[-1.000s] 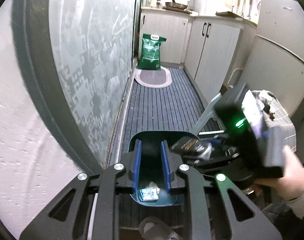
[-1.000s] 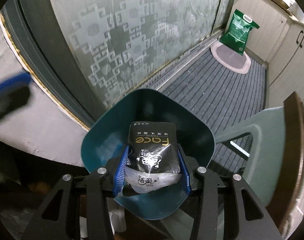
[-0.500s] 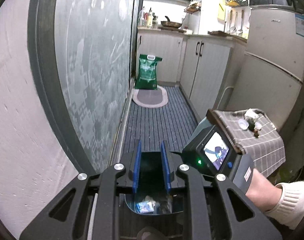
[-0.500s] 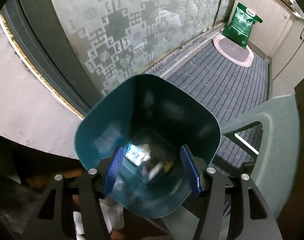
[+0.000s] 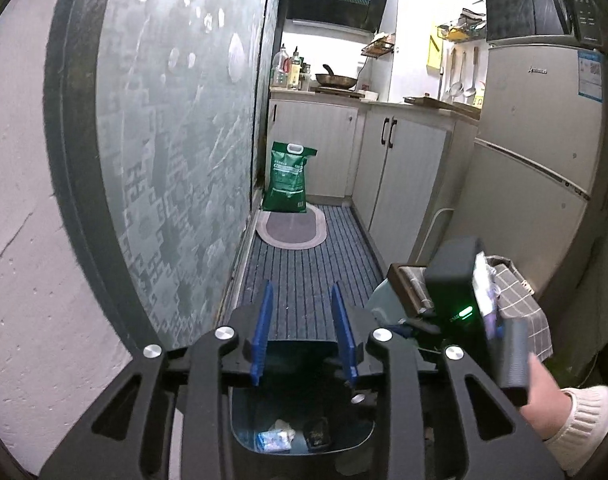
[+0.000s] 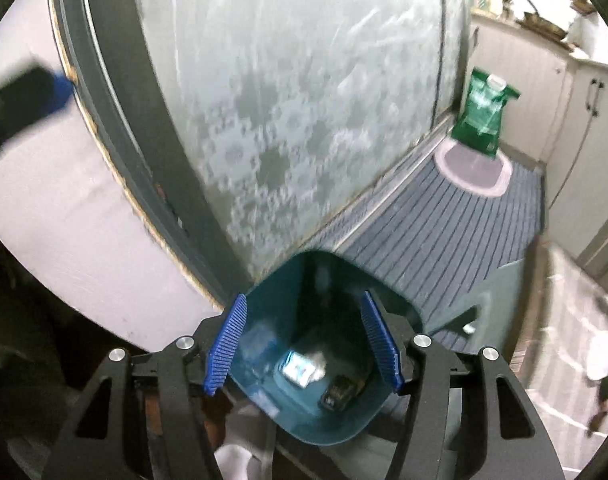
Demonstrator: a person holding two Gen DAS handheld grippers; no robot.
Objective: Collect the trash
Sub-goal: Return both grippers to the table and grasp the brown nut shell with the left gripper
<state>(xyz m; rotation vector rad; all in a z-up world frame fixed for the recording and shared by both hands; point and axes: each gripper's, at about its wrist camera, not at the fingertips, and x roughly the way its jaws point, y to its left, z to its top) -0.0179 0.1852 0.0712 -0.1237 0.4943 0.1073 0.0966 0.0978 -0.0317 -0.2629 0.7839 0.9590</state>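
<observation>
Looking down past my left gripper (image 5: 304,334), I see its blue pads apart with nothing between them; the jaws have just been opening. Below them sits the teal bin (image 5: 239,420), and on its floor lies the trash: a small pale-blue and white packet (image 5: 273,439) toward the left side, a crumpled whitish scrap (image 5: 284,426) touching it, and a dark wrapper (image 5: 317,436) just beside them on the right. Further right, a hand (image 5: 544,404) in a cream knitted sleeve (image 5: 588,408) carries my right gripper's body, green light glowing.

Switching to the right wrist view, blurred: my right gripper (image 6: 304,340) hangs over the bin (image 6: 263,292) with its ribbed blue pads spread wide and empty, each near a side of the rim. Inside, the pale-blue packet (image 6: 299,368) lies near the middle of the bottom, glossy and bright, and the black wrapper (image 6: 340,392) with faint gold print lies to its right, against the bin's right wall. A green sack (image 6: 482,114) stands at the far edge of the striped floor mat (image 6: 444,240).
</observation>
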